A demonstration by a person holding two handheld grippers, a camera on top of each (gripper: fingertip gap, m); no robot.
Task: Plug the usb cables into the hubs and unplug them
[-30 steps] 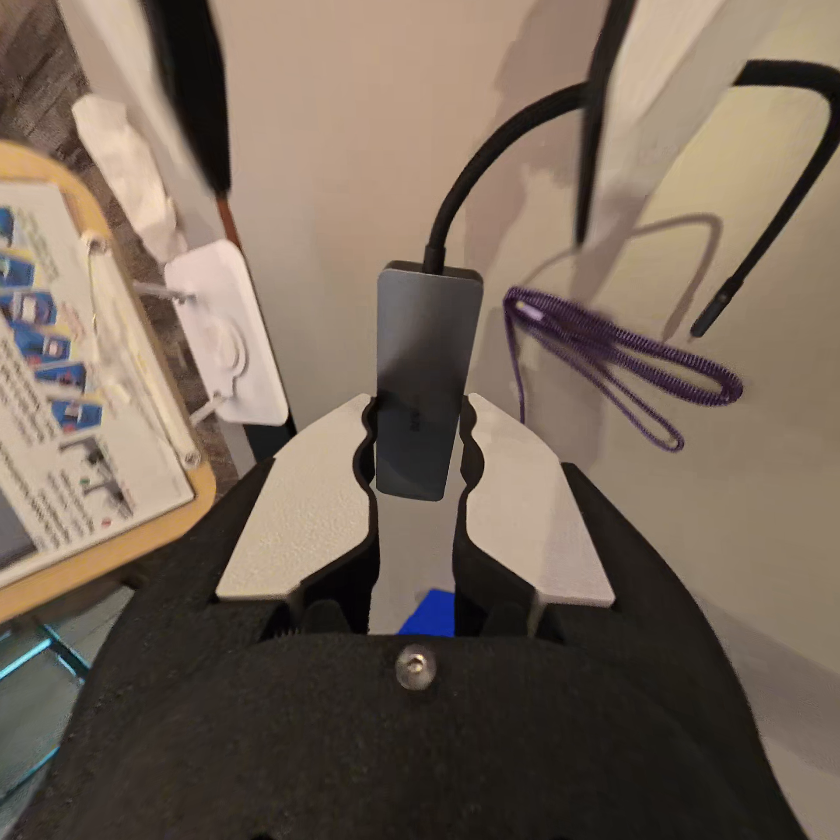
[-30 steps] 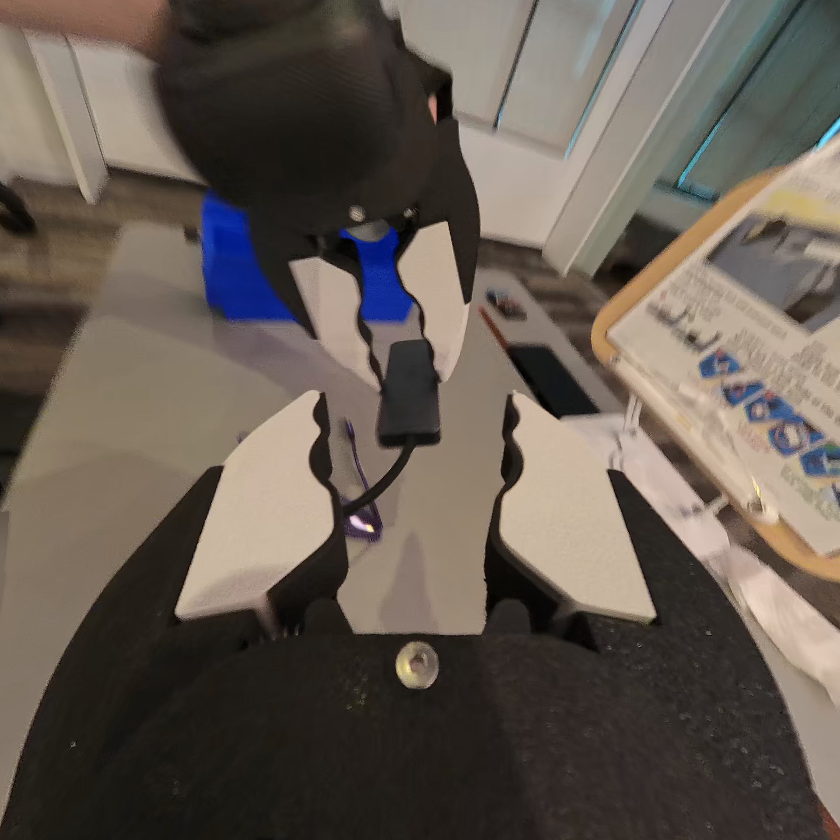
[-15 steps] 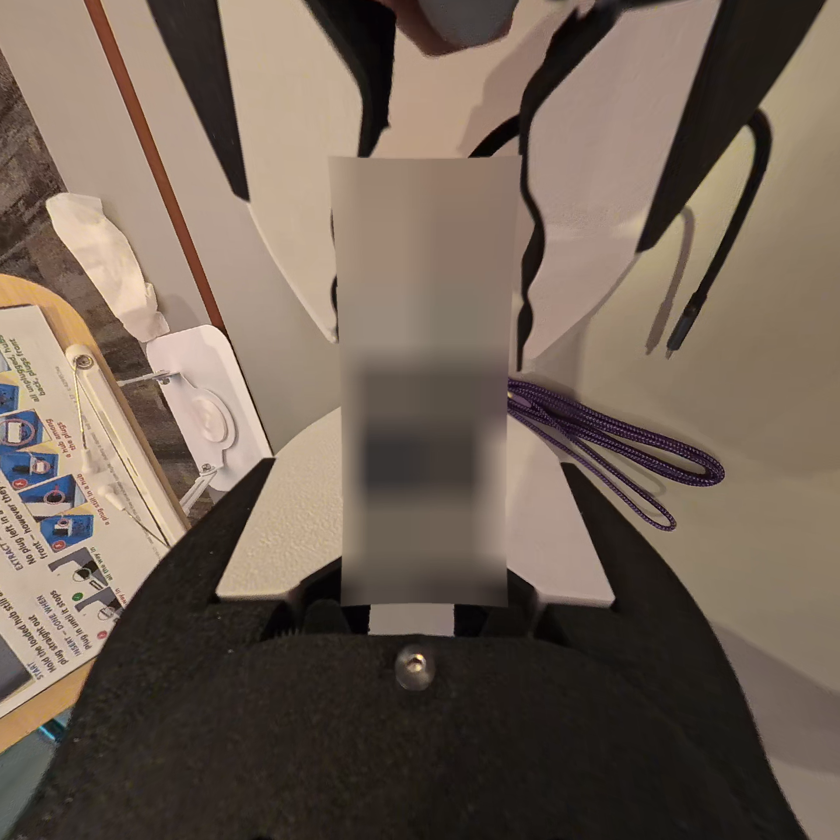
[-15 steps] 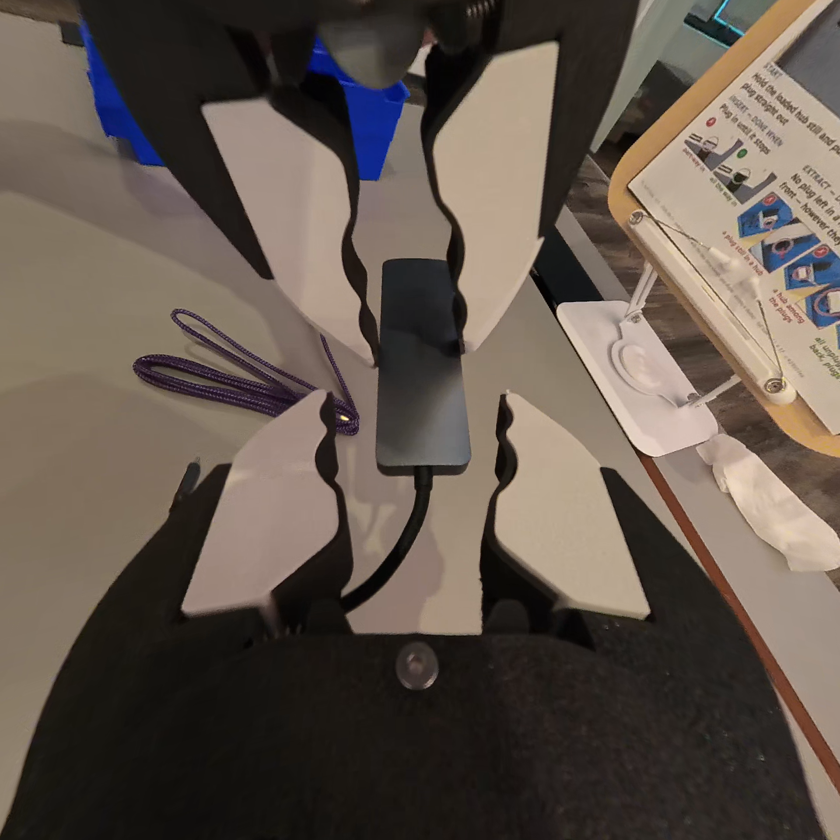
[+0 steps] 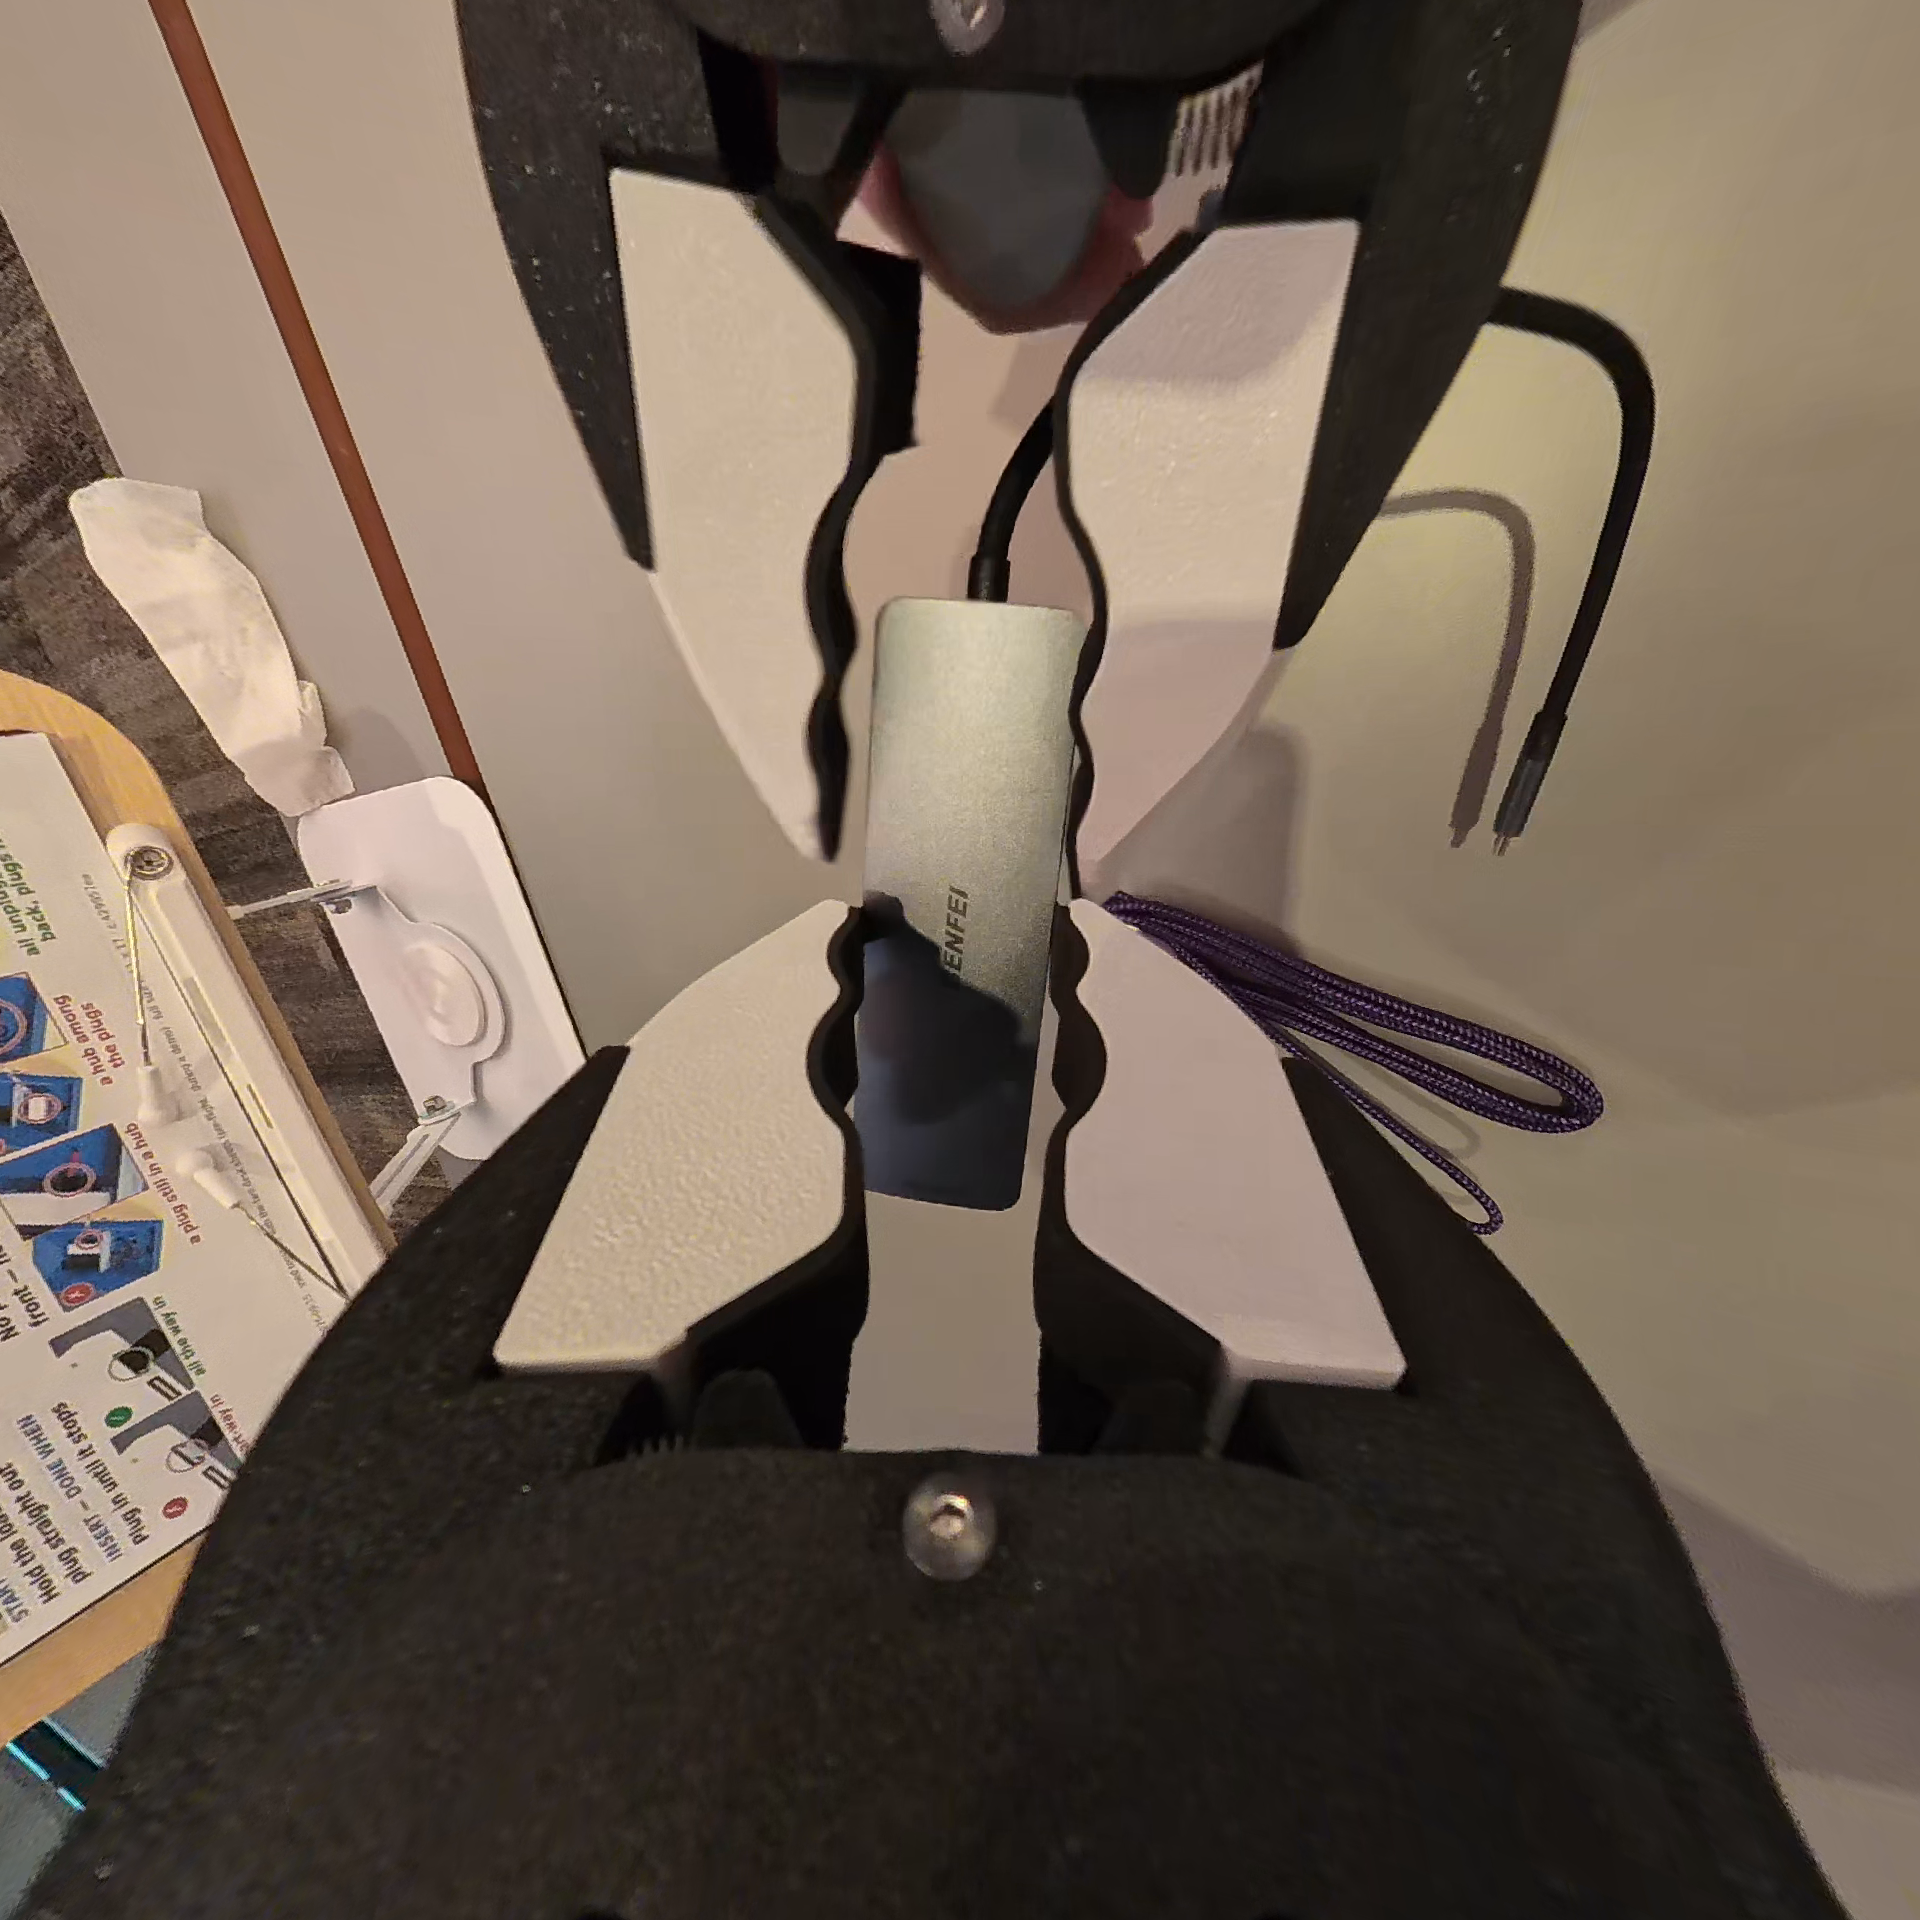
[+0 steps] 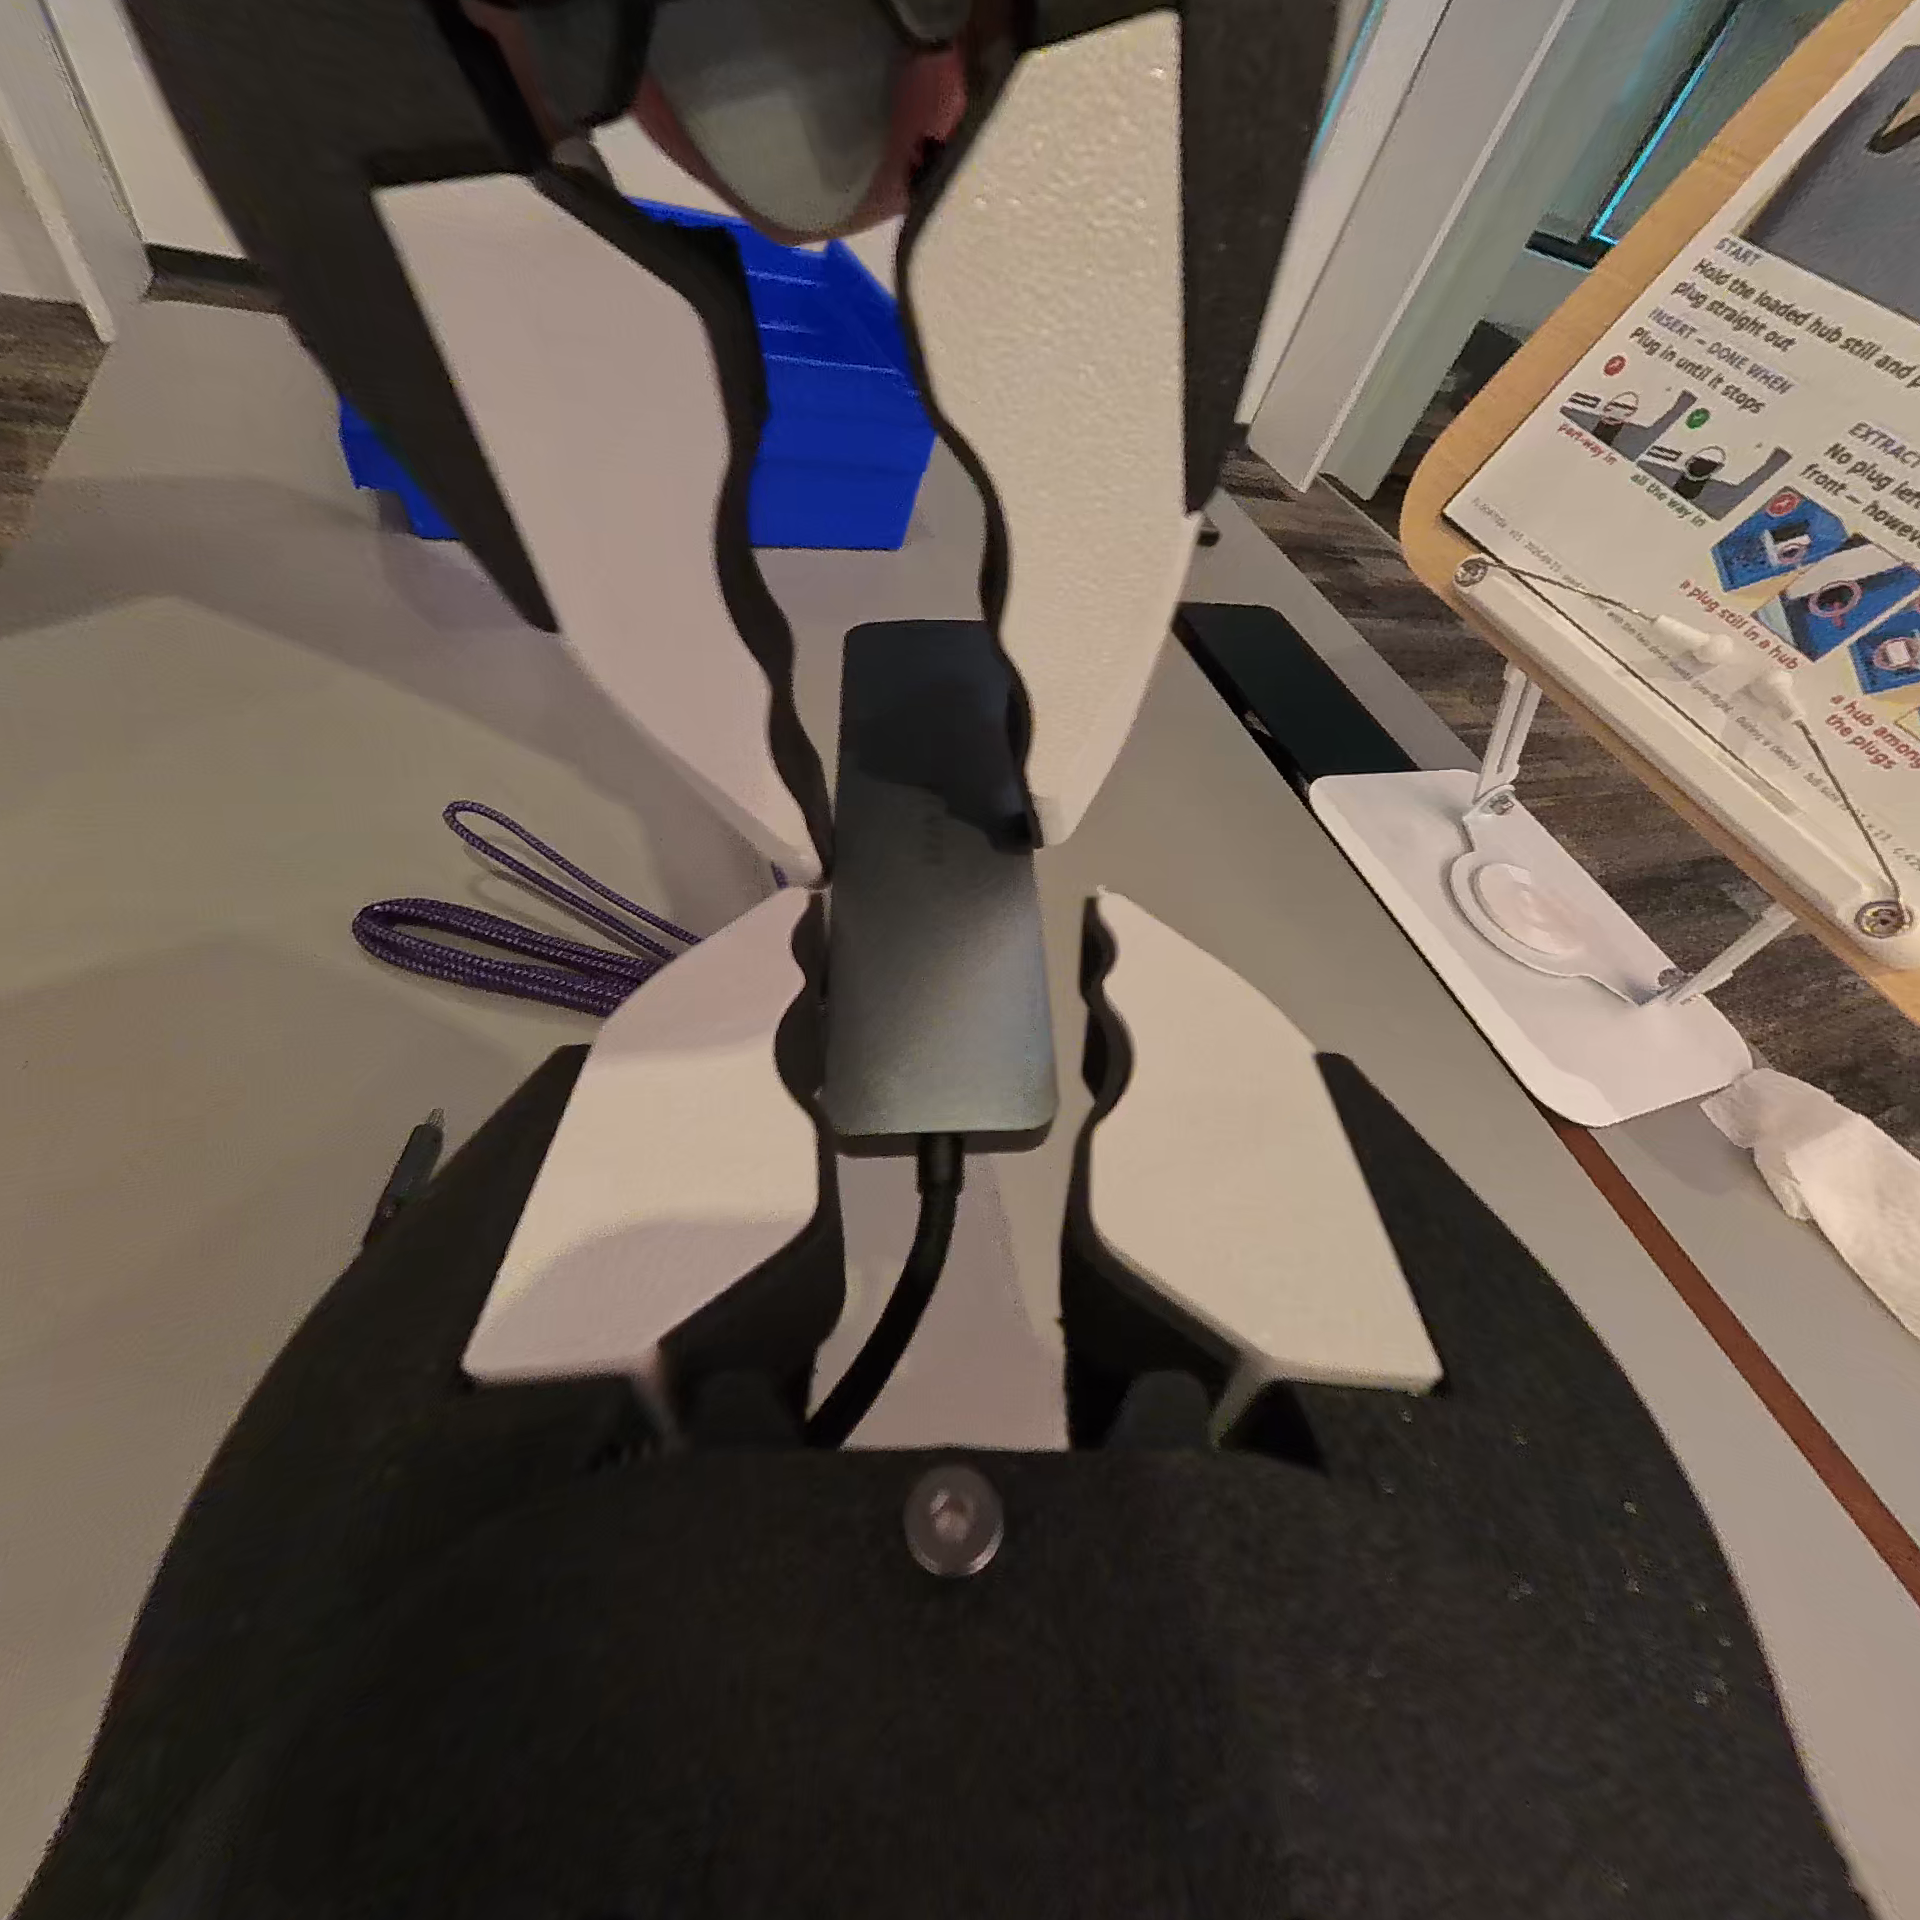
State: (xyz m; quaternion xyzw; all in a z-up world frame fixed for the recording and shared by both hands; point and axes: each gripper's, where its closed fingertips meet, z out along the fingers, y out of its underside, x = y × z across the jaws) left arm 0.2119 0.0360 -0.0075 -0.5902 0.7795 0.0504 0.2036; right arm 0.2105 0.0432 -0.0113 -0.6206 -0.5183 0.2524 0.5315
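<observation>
Since half a second ago the right gripper (image 6: pixel 948 904) has slid forward along the hub (image 5: pixel 961 914), so its fingers now flank the cable end of the body instead of stopping short of it, and the two grippers meet nearly tip to tip at the centre of both views. The left gripper (image 5: pixel 951 909) is clenched on the hub's free end, pads pressed to both long edges. The right gripper's jaws stand parted: its left pad looks to touch the hub, while a gap shows beside the other pad, so I judge it not yet gripping.

The hub is held at mid-frame over the grey table (image 5: pixel 1714 416), its black lead (image 6: pixel 914 1278) running back between the right fingers. The purple cable (image 5: pixel 1382 1039) lies coiled at the right of the left wrist view, touching nothing. No plug shows in any port that can be seen, so plugging and unplugging both appear still ahead.
</observation>
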